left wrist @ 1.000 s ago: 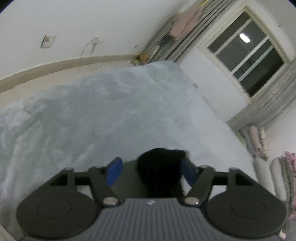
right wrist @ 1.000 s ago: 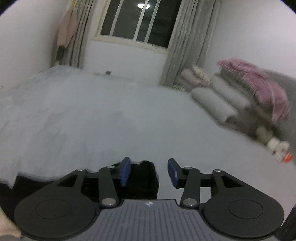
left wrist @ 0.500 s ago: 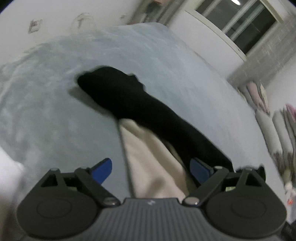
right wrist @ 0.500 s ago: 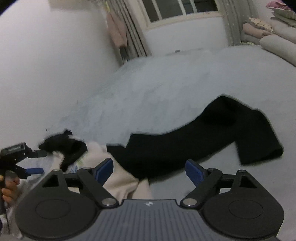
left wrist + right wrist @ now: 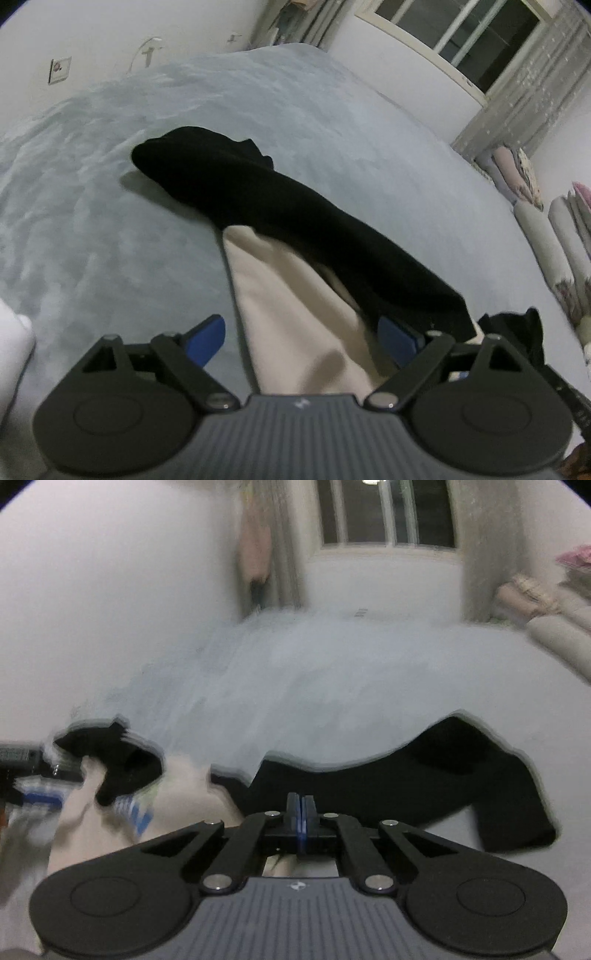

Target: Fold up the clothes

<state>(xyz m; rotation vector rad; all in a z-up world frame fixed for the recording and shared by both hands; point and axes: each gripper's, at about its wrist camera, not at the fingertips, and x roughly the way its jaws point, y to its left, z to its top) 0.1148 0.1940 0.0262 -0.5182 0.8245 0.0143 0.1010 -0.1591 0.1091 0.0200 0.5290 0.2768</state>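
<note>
Bedding fills both views: a pale blue-grey bed cover [image 5: 332, 122] spreads ahead of each claw, with two garments lying on it.

From the left wrist view, the left claw [image 5: 301, 338] stands wide, its blue pads well apart. A beige garment [image 5: 295, 306] runs straight out from between the pads, and neither pad visibly presses on it. A long black garment [image 5: 280, 206] lies slantwise ahead of this claw, its near end draped over the beige cloth by the right pad, its far end bunched up ahead and to the left. Far to the right of the claw, rolled and stacked bedding [image 5: 546, 236] sits along the wall beneath a grey curtain [image 5: 535, 85]. A window [image 5: 461, 33] shows dark glass beyond.

From the right wrist view, which is blurred, the right claw [image 5: 301, 806] is closed tight, blue pads meeting face to face. Whether any cloth is pinched between them cannot be told. The black garment [image 5: 443, 779] stretches just ahead of the pads and off to the right, ending in a squared edge. The beige garment [image 5: 177, 805] lies beneath and to the left of this claw. Further left, the left claw [image 5: 40, 786] appears as a smear of black frame and blue, with a dark fold of cloth beside it.
</note>
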